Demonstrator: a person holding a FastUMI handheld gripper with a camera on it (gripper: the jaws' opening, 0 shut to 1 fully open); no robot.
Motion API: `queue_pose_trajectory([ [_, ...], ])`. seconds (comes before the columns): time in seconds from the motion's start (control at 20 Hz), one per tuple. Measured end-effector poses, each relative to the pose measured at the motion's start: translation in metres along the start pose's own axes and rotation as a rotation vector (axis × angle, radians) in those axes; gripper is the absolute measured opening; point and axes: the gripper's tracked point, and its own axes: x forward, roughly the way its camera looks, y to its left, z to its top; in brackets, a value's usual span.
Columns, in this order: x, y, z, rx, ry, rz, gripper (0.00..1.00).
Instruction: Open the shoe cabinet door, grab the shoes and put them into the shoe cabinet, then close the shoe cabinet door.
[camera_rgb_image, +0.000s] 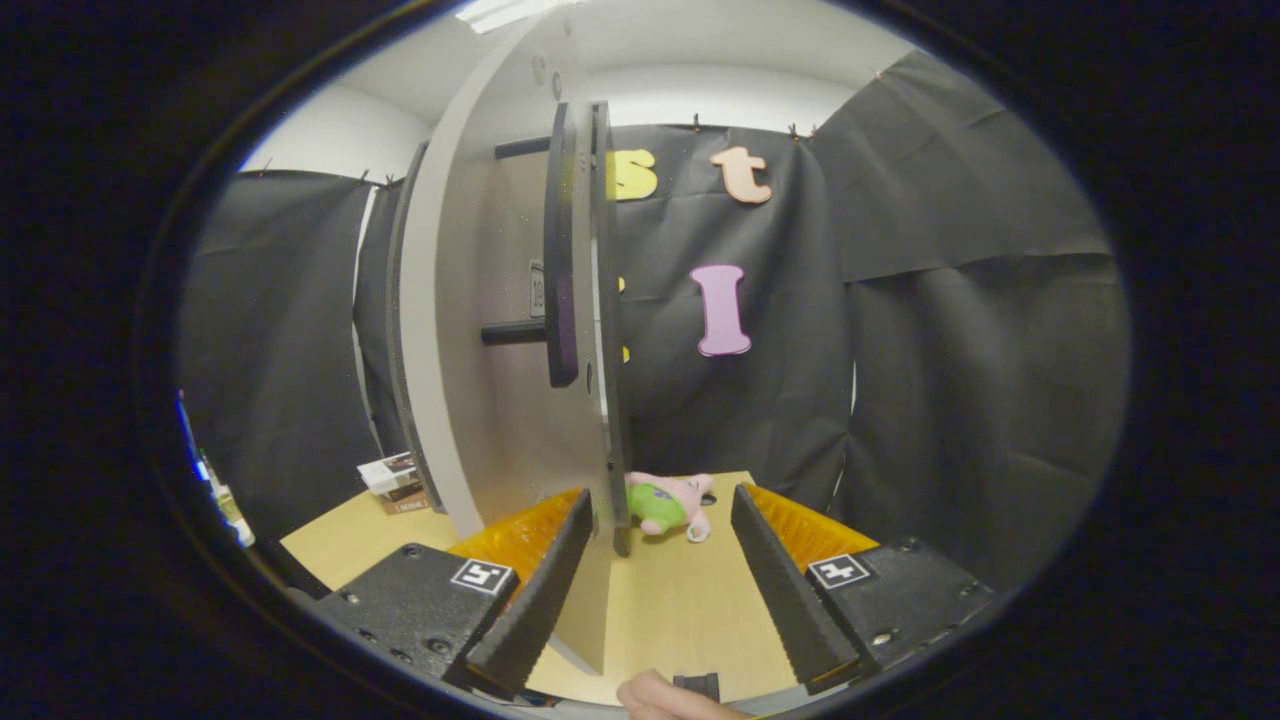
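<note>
Here the gripper (655, 575) is wide open, its 2 fingers holding nothing. The cabinet door (500, 330) stands open, its edge just inside the left finger. A plush toy (672, 505) lies on the table (680, 600) just beyond the fingers

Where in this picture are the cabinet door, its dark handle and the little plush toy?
cabinet door (500, 400): gripper view, its pale face.
handle (560, 250): gripper view, its upright bar.
plush toy (668, 505): gripper view, its green body.
</note>
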Motion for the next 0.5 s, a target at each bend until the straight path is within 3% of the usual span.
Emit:
queue_pose_trajectory([
  [0.5, 0.004, 0.068, -0.004, -0.029, -0.013, 0.047, 0.93],
])
